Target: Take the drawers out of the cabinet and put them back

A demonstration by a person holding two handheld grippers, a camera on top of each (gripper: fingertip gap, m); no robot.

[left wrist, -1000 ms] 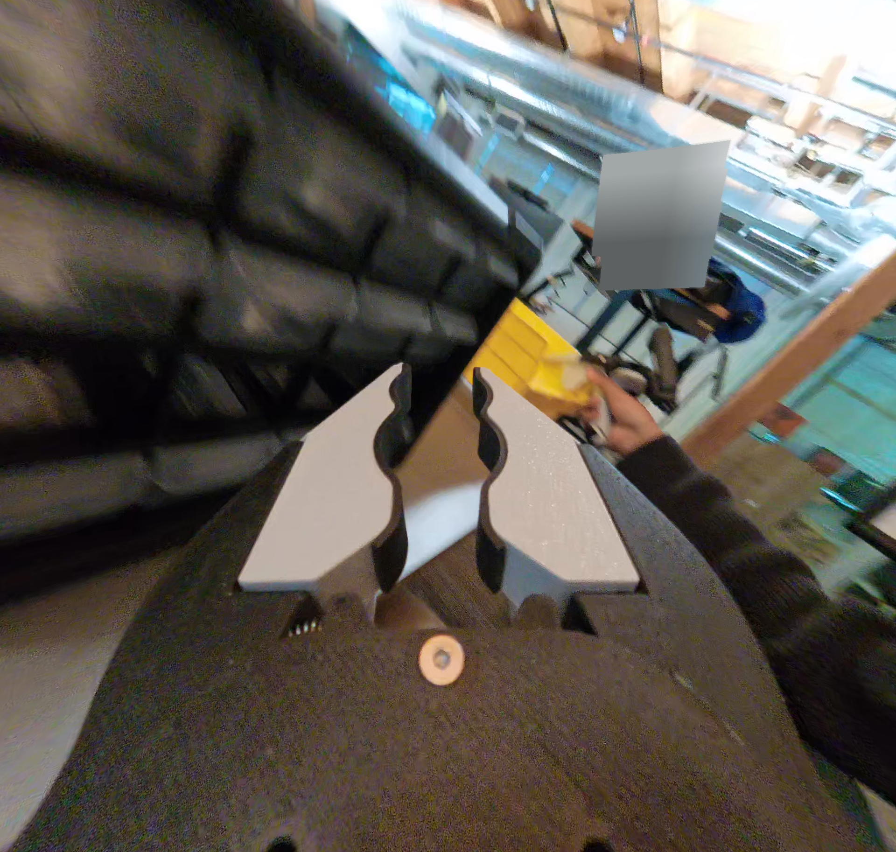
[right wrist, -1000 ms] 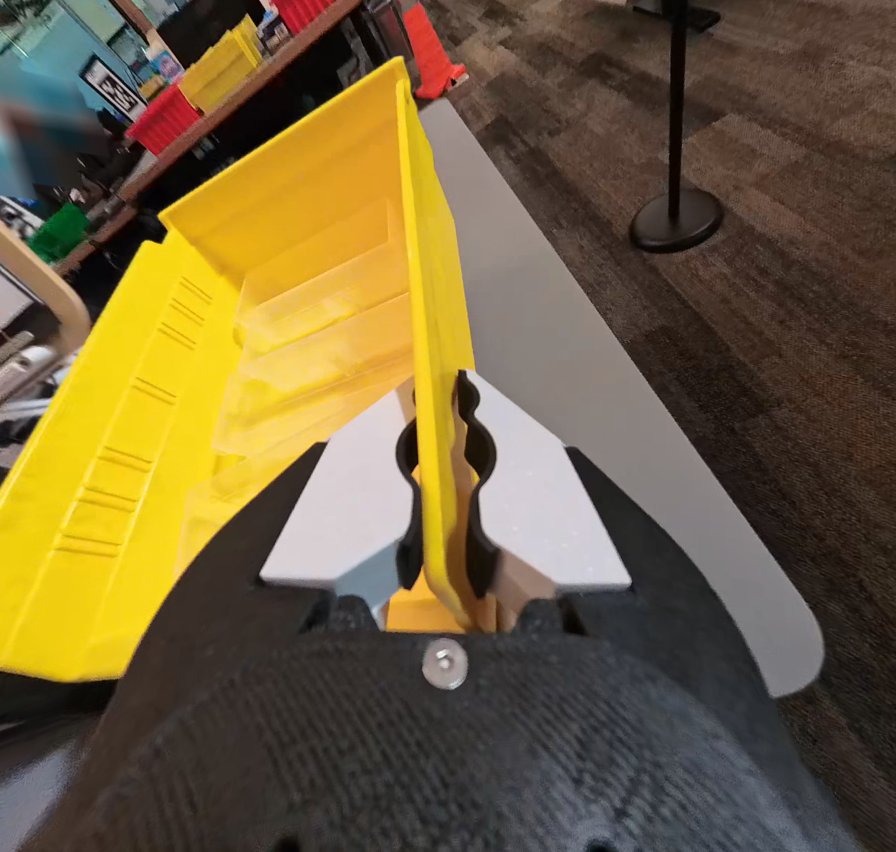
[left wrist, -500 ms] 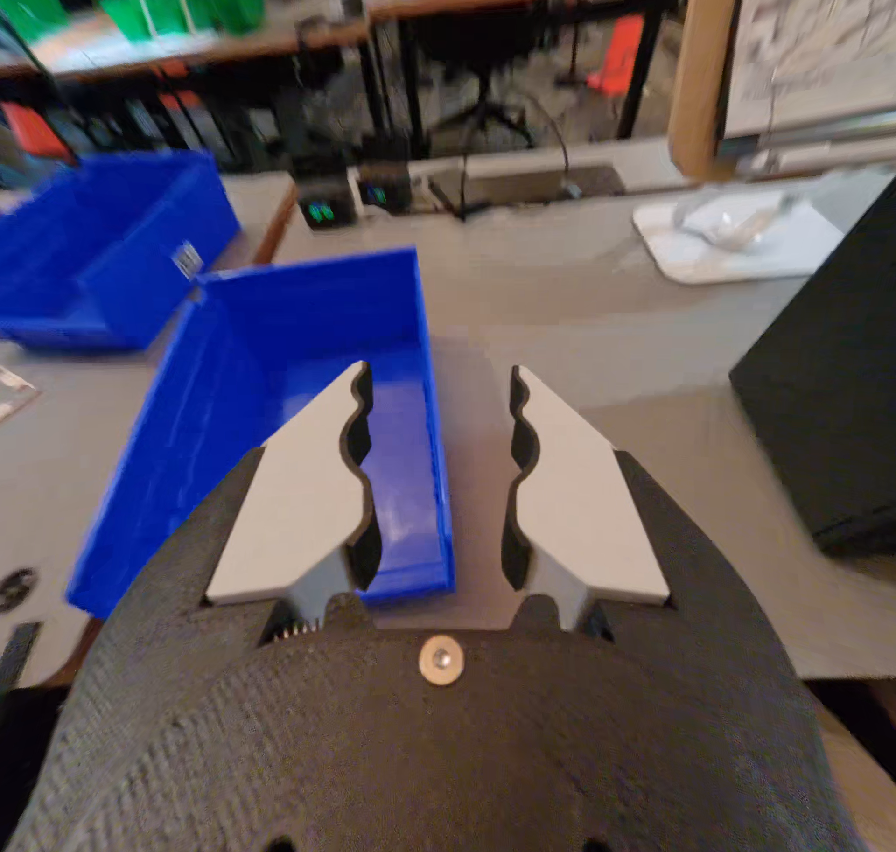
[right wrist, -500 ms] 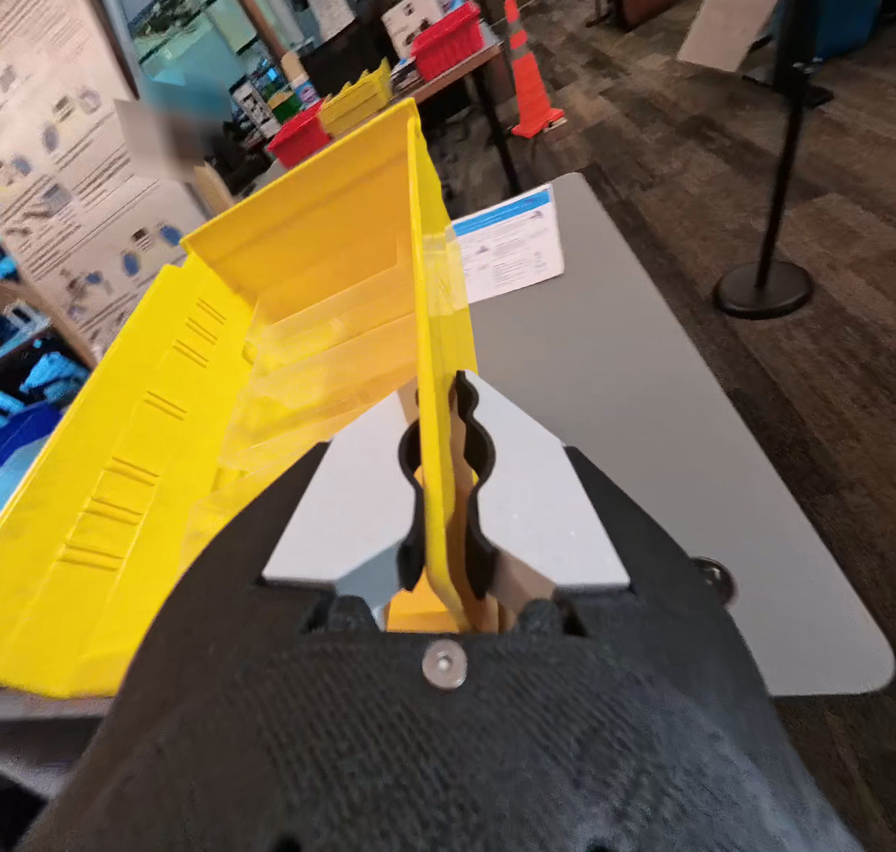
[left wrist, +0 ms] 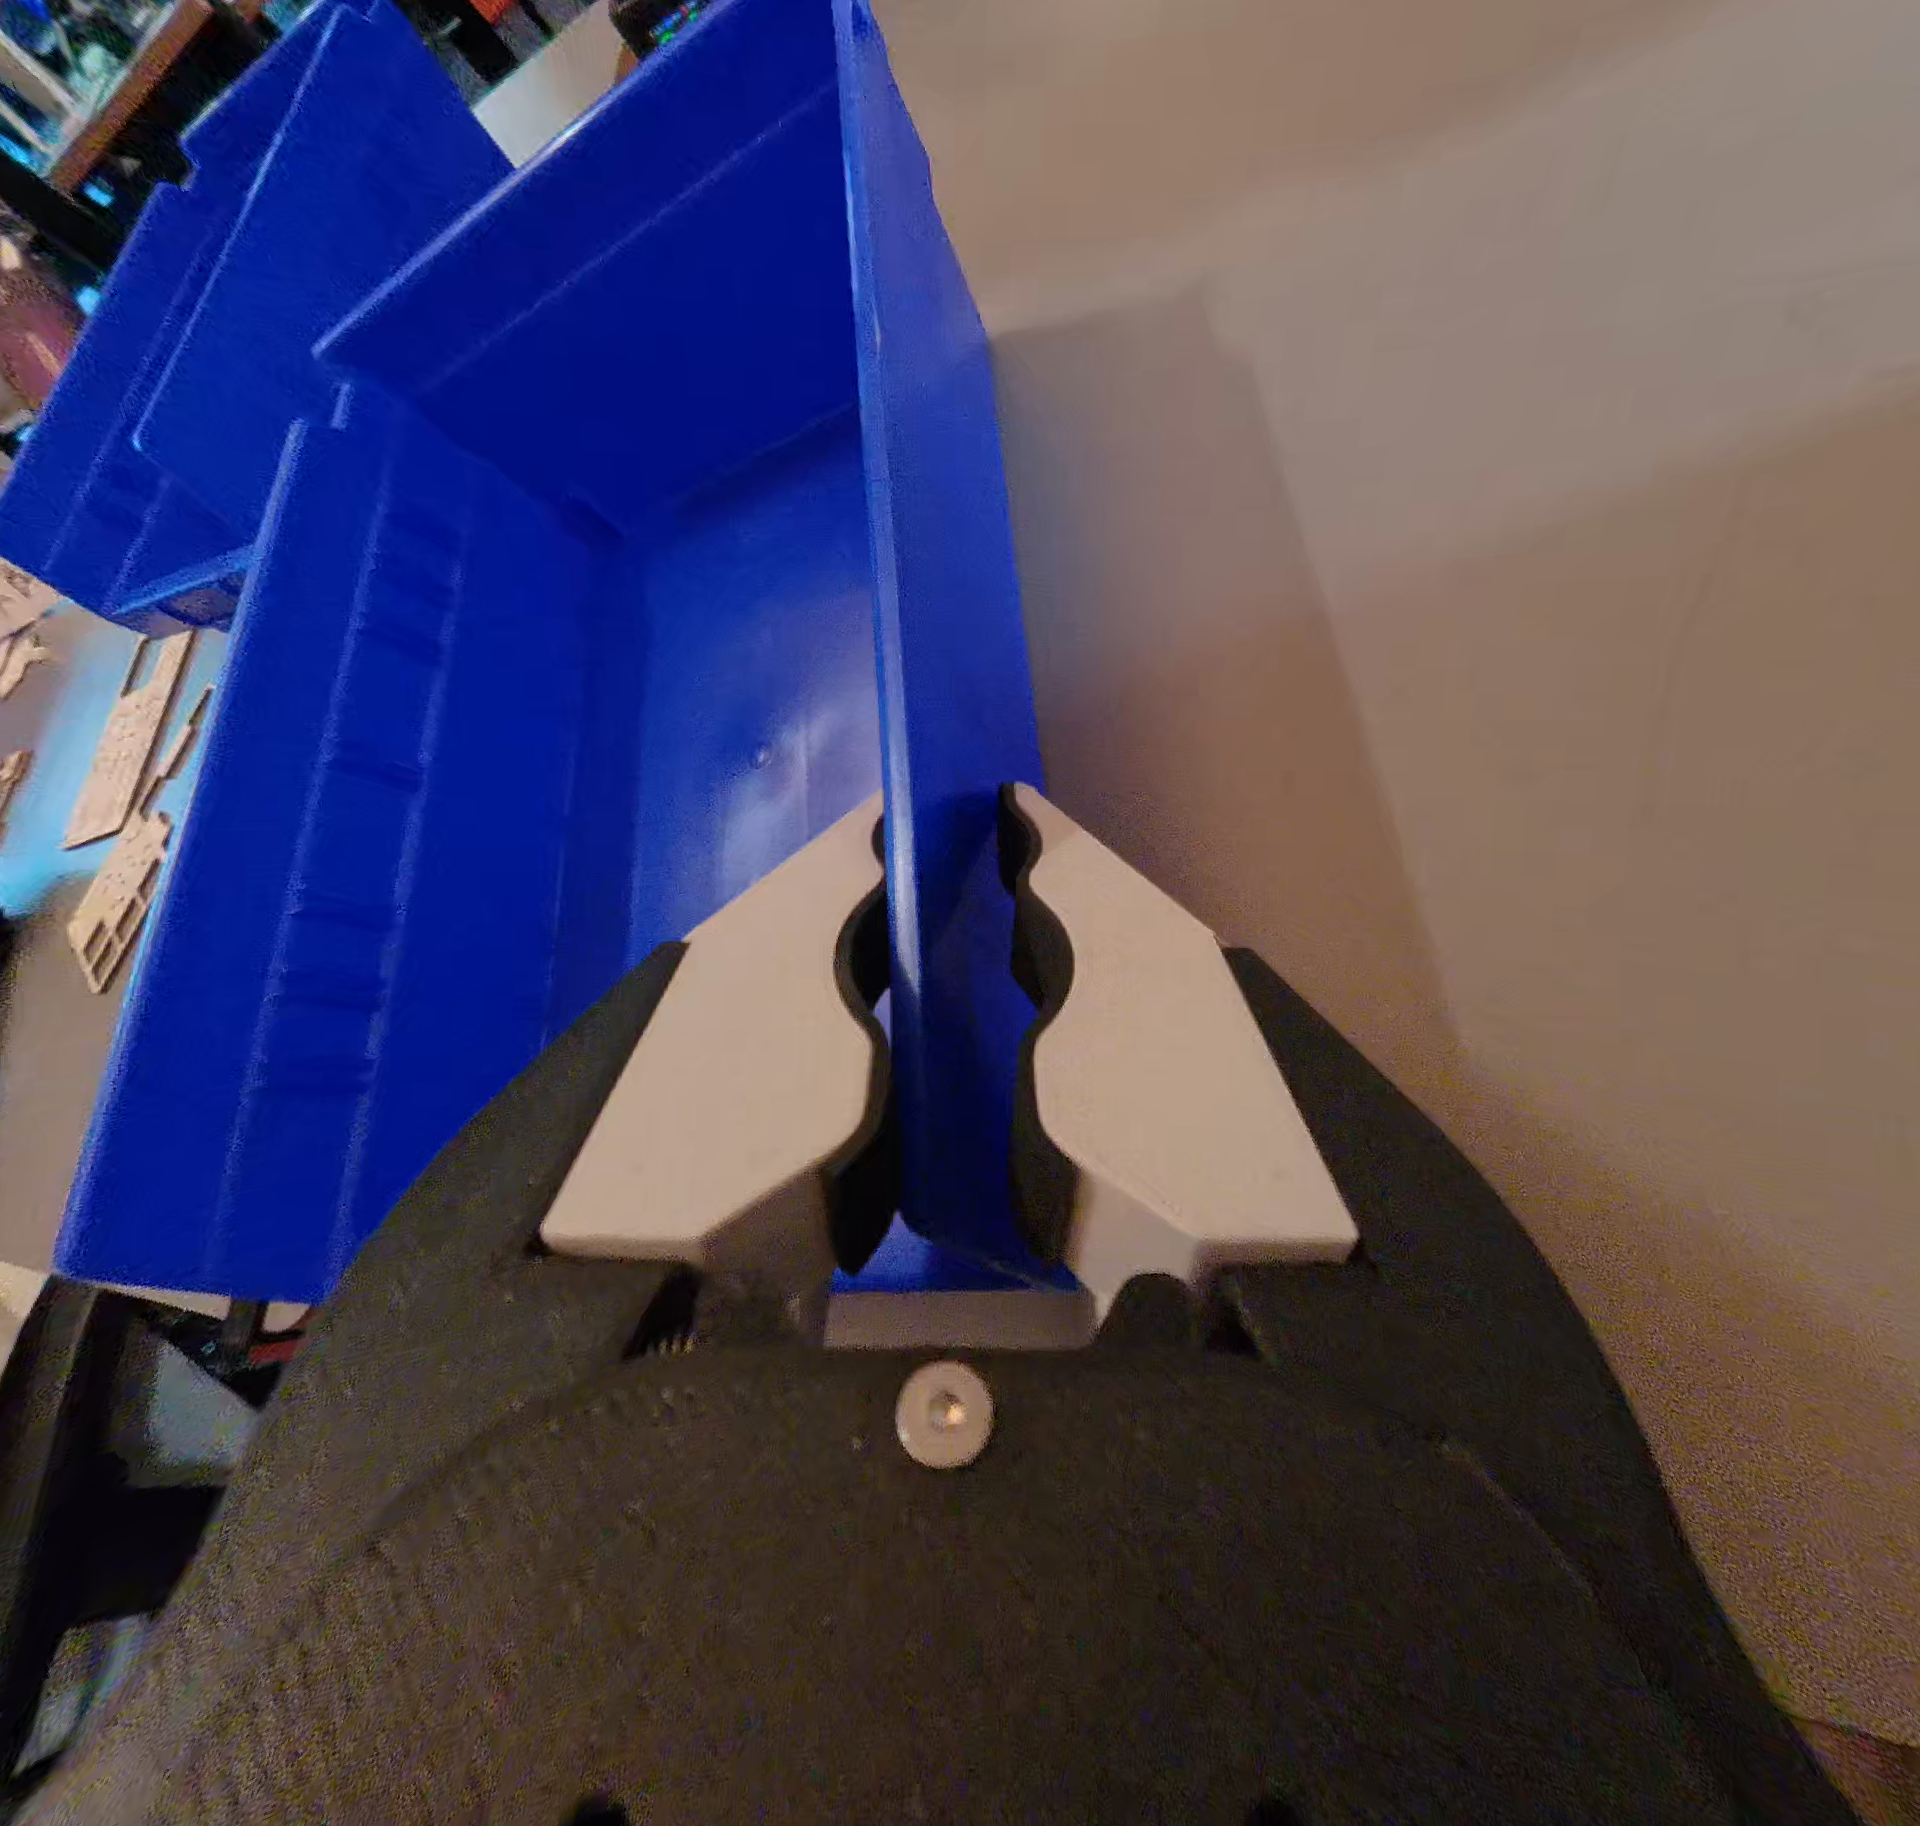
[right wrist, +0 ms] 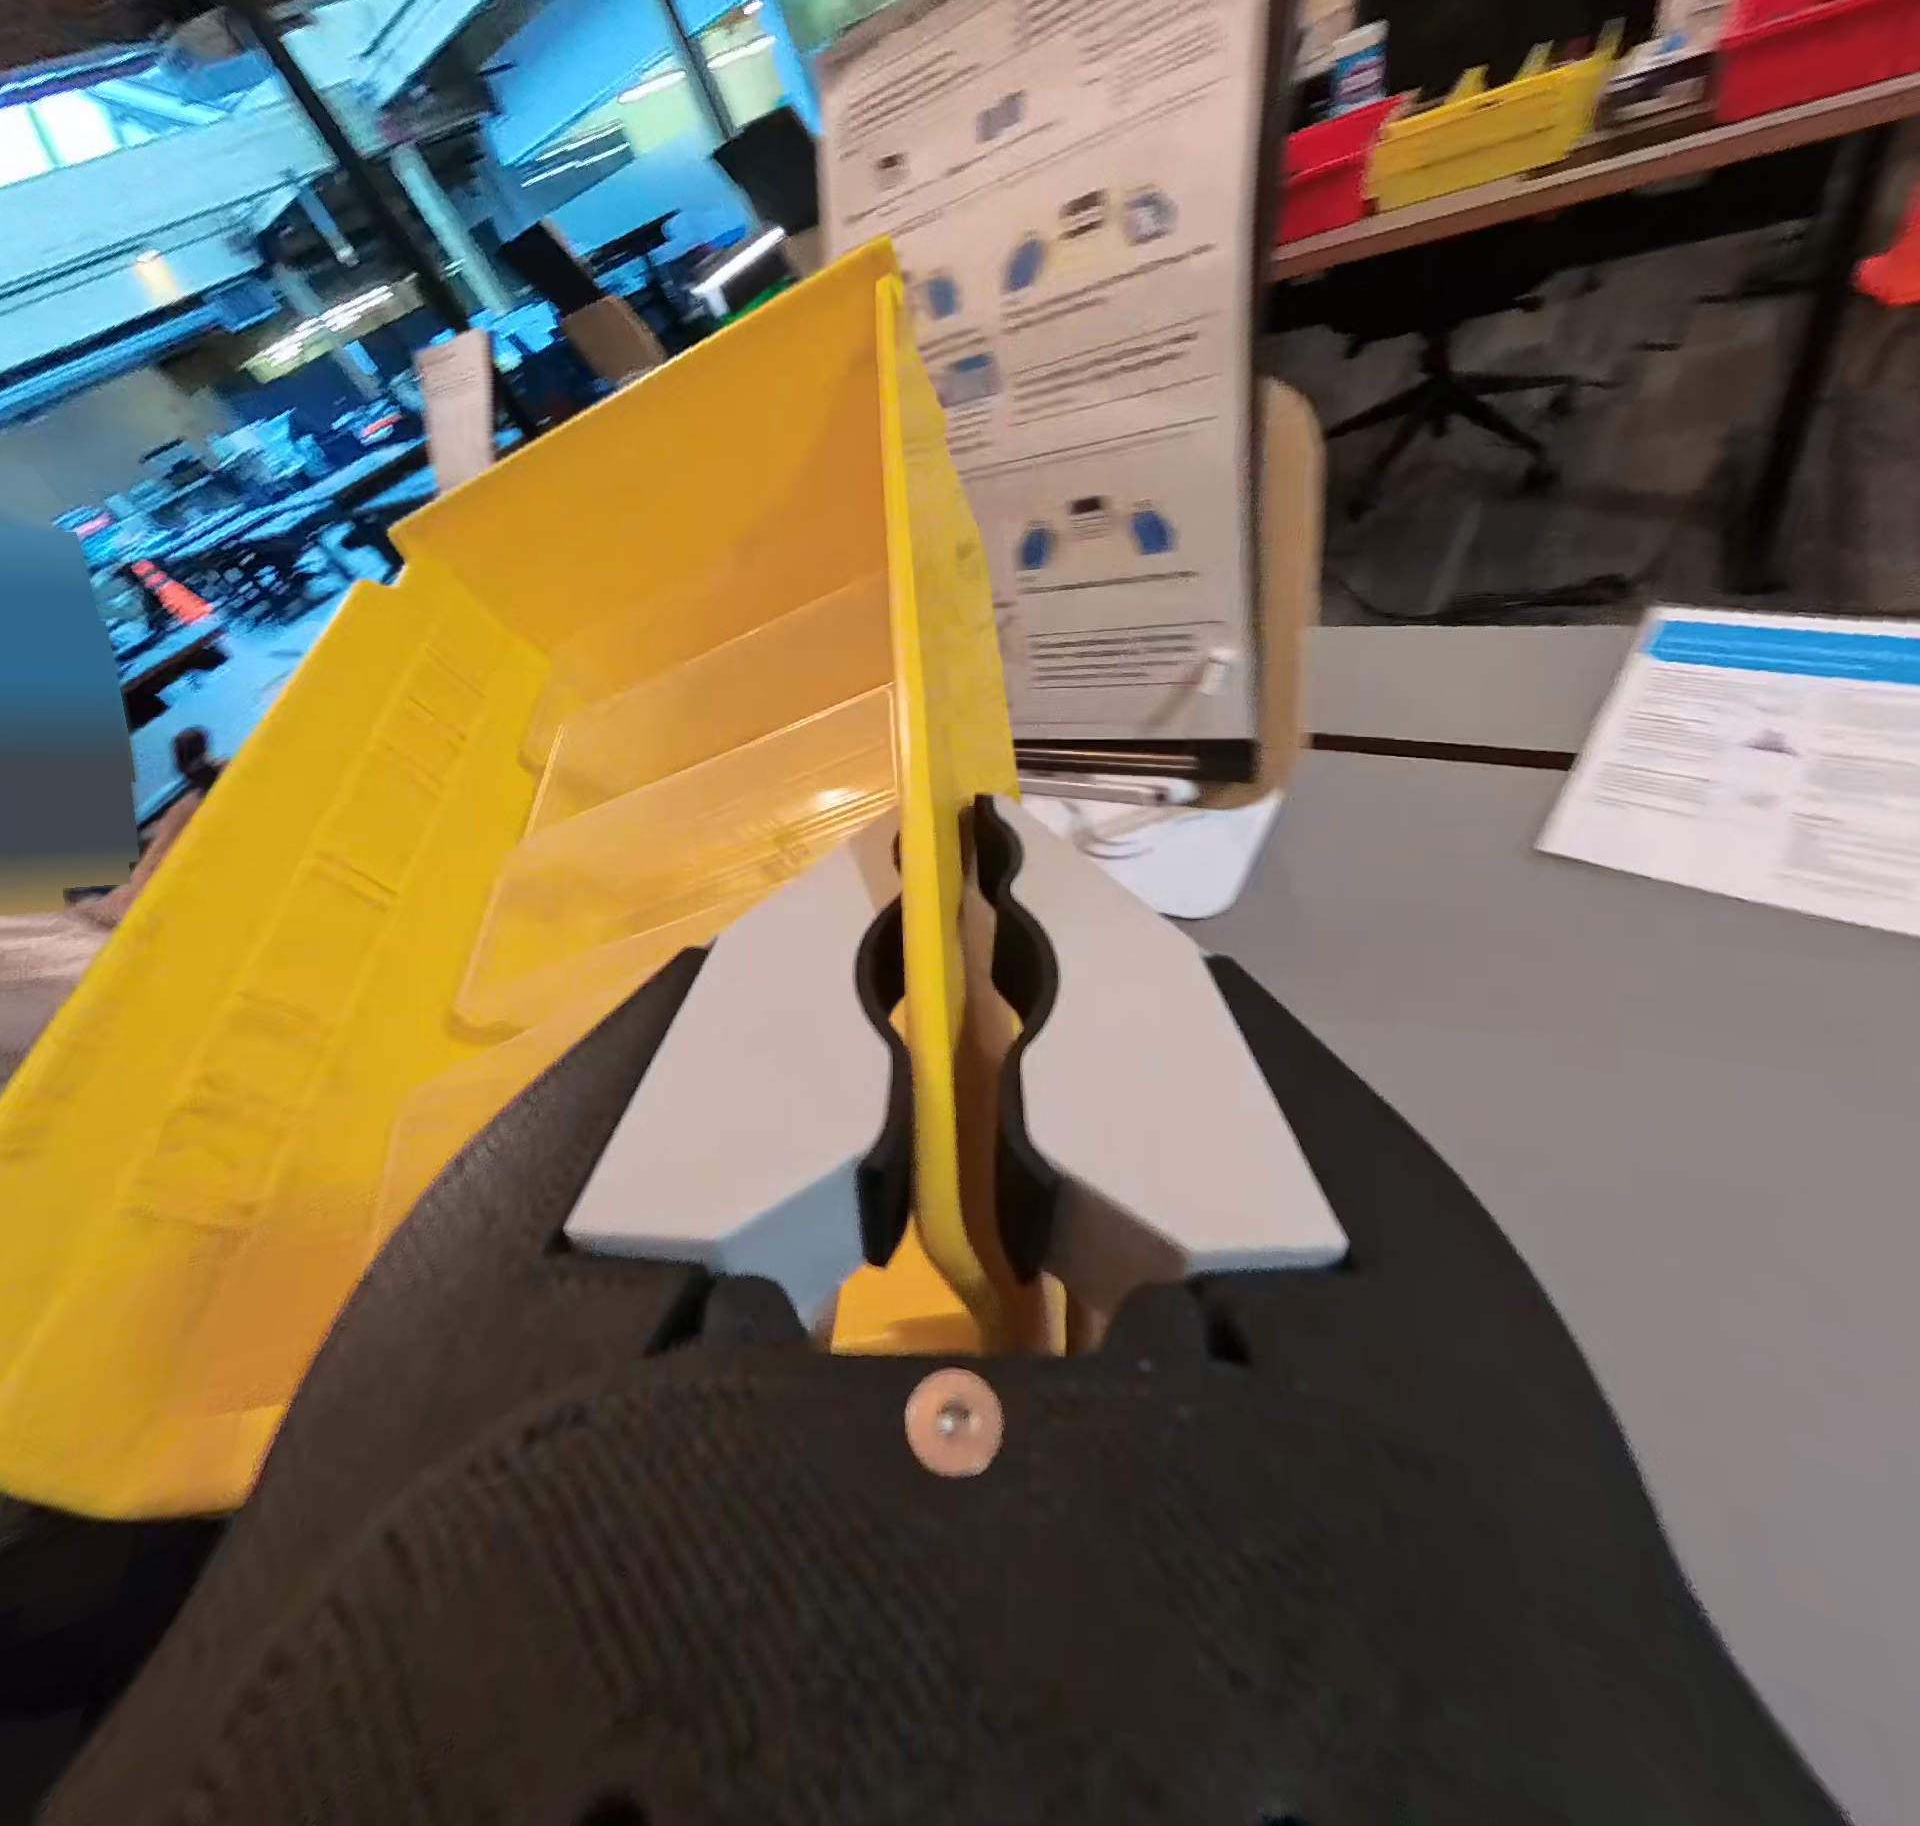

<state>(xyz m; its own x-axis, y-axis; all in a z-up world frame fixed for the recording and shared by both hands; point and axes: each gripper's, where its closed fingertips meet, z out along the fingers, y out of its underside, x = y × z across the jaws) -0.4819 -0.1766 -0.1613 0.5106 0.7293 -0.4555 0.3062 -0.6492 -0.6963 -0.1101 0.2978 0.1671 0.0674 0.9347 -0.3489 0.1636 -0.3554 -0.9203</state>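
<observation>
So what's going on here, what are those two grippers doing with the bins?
A person is working two handheld grippers, one drawer in each. The right gripper is shut on the side wall of a yellow drawer, held up above the grey table. The left gripper has its fingers either side of the side wall of a blue drawer, which sits on the table beside a second blue drawer. The cabinet isn't in view in either picture.

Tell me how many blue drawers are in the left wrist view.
2. One blue drawer has its right wall between the left gripper fingers; a second blue drawer sits behind it to the left, partly hidden. Others may lie outside the view.
</observation>
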